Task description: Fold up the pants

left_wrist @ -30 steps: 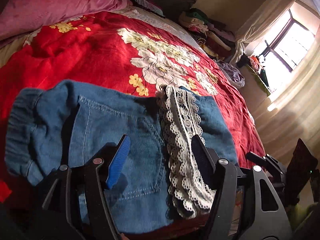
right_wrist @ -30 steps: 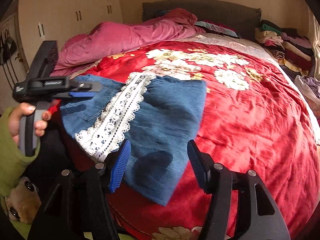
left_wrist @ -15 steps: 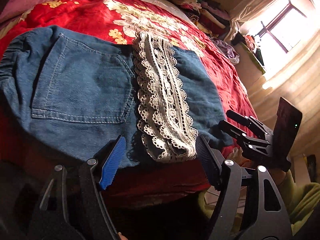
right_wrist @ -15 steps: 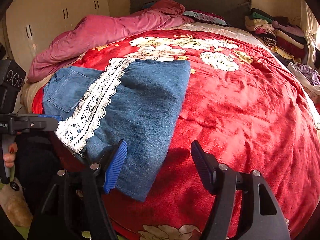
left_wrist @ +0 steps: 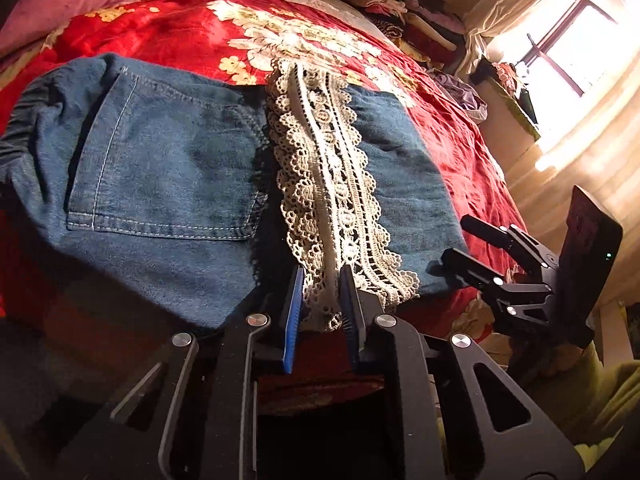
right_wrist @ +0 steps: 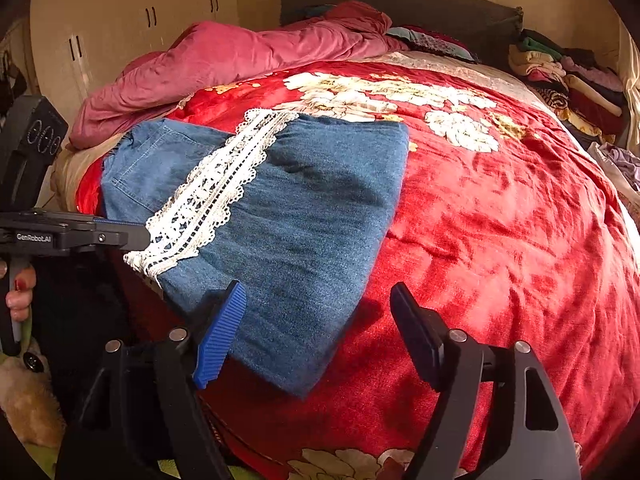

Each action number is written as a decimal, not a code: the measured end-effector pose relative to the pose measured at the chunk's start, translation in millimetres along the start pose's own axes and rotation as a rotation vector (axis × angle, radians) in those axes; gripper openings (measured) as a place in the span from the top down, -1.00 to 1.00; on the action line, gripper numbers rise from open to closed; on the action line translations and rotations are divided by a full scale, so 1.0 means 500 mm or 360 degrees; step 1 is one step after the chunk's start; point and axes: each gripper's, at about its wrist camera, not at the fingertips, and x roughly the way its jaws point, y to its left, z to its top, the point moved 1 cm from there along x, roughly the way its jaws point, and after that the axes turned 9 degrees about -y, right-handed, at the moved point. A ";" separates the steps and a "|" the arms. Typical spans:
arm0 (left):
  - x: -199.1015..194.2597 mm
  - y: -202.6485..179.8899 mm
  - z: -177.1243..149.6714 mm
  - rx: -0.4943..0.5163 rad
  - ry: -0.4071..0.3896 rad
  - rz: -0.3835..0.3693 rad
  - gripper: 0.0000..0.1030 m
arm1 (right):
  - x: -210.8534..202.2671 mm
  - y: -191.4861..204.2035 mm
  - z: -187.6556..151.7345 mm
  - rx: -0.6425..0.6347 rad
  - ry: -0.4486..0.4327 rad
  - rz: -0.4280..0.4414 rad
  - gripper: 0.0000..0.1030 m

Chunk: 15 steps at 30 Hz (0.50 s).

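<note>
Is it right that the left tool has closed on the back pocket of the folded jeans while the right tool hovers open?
Not quite. The left wrist view shows the left tool, whose jaws have just been closing, pinching the lace trim of the jeans, not the back pocket. The right tool does hover open.

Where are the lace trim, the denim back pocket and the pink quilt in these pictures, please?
lace trim (left_wrist: 328,184), left wrist view, middle of the strip.
denim back pocket (left_wrist: 168,160), left wrist view, centre of the pocket panel.
pink quilt (right_wrist: 240,60), right wrist view, middle of the bunched fabric.
</note>
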 end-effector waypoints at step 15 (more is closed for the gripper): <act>0.013 0.000 -0.005 0.0029 0.0034 0.0018 0.62 | 0.043 0.021 -0.027 -0.0087 0.0148 0.0012 -0.41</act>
